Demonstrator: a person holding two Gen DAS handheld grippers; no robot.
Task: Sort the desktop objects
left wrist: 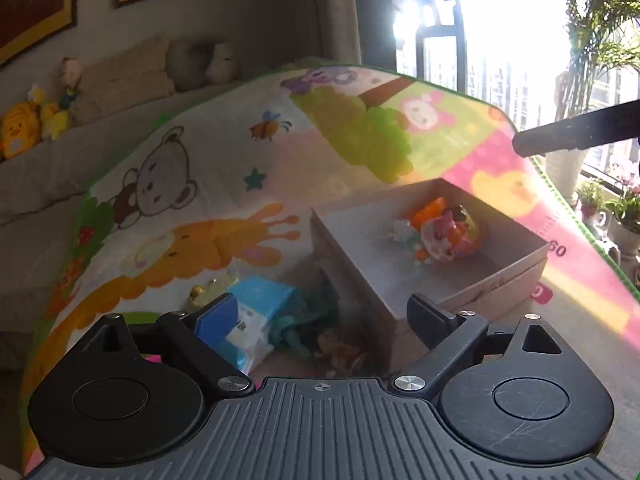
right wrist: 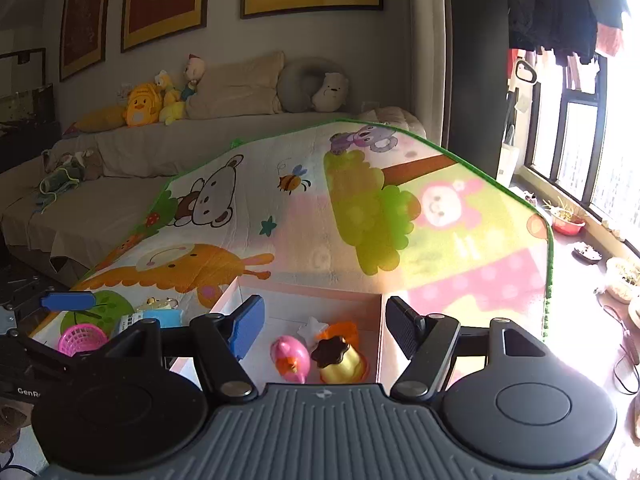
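An open cardboard box (left wrist: 516, 258) sits on a cartoon play mat (left wrist: 192, 184); it holds small toys (left wrist: 444, 230). In the right wrist view the box (right wrist: 304, 294) holds a pink toy (right wrist: 290, 358), a yellow pudding toy (right wrist: 340, 358), an orange piece (right wrist: 340, 330) and a white star (right wrist: 312, 330). My left gripper (left wrist: 320, 316) is open and empty, low beside the box's left wall, over a blue-white tissue pack (left wrist: 260, 304), teal crumpled stuff (left wrist: 308, 316) and a brownish item (left wrist: 344, 346). My right gripper (right wrist: 324, 326) is open and empty above the box.
A pink basket (right wrist: 82, 338), a gold keychain (right wrist: 158, 303) and the tissue pack (right wrist: 160, 316) lie left of the box. The left gripper's blue fingertip (right wrist: 68, 300) shows there. A sofa with plush toys (right wrist: 152, 100) is behind. Windows and plants (left wrist: 600, 60) are on the right.
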